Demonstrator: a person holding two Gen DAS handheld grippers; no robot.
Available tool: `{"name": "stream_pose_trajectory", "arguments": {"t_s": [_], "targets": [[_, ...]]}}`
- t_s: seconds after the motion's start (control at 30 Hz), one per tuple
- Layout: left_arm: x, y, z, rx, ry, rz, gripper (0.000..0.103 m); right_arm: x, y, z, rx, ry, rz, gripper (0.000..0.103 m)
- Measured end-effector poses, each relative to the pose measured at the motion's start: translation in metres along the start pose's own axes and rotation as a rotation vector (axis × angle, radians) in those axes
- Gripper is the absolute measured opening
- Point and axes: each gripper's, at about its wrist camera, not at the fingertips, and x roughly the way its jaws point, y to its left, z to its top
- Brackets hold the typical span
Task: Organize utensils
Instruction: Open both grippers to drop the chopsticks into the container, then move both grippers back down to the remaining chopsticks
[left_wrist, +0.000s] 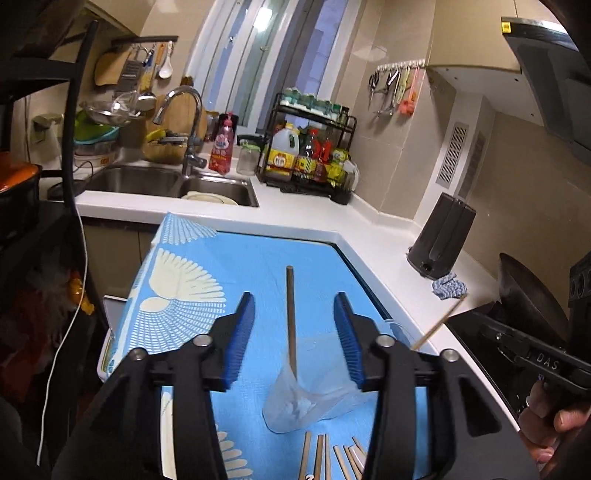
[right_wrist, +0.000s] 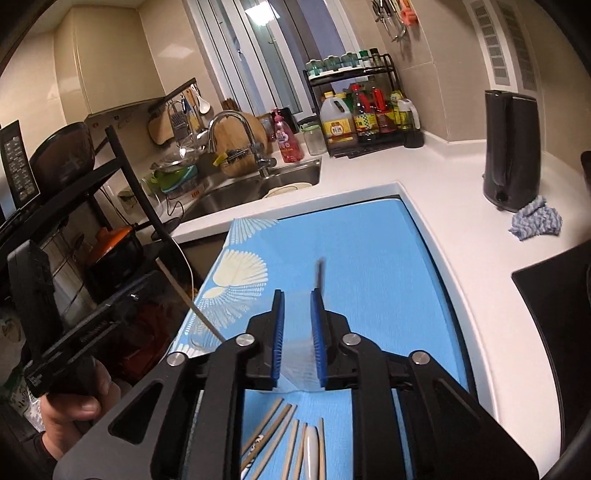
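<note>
A clear plastic bag (left_wrist: 303, 398) lies between my left gripper's (left_wrist: 295, 332) open blue-padded fingers, over the blue cloth (left_wrist: 229, 258). One brown chopstick (left_wrist: 291, 317) stands in the bag, pointing away. Several loose chopsticks (left_wrist: 332, 458) lie on the cloth below. In the right wrist view my right gripper (right_wrist: 297, 332) has its jaws narrowly apart around a clear, blurred bag (right_wrist: 295, 354), with a dark chopstick (right_wrist: 318, 275) sticking out beyond the tips. Chopsticks and a white spoon (right_wrist: 310, 454) lie under it. The left gripper shows at the left, with a chopstick (right_wrist: 184, 295).
A white counter (left_wrist: 332, 218) wraps around the cloth. A sink (left_wrist: 166, 184) and faucet stand at the back left, a condiment rack (left_wrist: 310, 147) at the back. A dark knife block (left_wrist: 443, 240) and blue rag (left_wrist: 448, 288) sit at the right, by a black stove (left_wrist: 491, 350).
</note>
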Motion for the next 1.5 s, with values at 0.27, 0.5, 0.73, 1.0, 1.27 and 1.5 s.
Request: {"name": "stream_pose_trajectory", "arguments": {"t_s": [0.27,0.5,0.73,1.0,1.27,1.5], "targets": [[-0.055,-0.009,-0.021,0.058,-0.070,0.040,0.048,-0.045,0.006,-0.034,-0.045,-0.029,-0.034,0.030],[-0.098,-0.023,-0.082,0.078,-0.053,0.055,0.048,-0.094,0.018,-0.110,-0.124,-0.101,-0.073,0.030],[-0.123,-0.024,-0.152,0.066,0.000,0.095,0.048,-0.125,0.015,-0.184,-0.129,-0.131,-0.131,0.030],[-0.128,-0.036,-0.206,0.121,0.064,0.114,0.043,-0.120,0.007,-0.230,-0.159,-0.068,-0.150,0.030],[-0.131,-0.035,-0.240,0.135,0.132,0.084,0.017,-0.110,-0.012,-0.247,-0.107,0.001,-0.136,0.014],[-0.131,-0.023,-0.252,0.102,0.151,0.093,0.013,-0.089,-0.009,-0.263,-0.111,0.086,-0.106,0.015]]}}
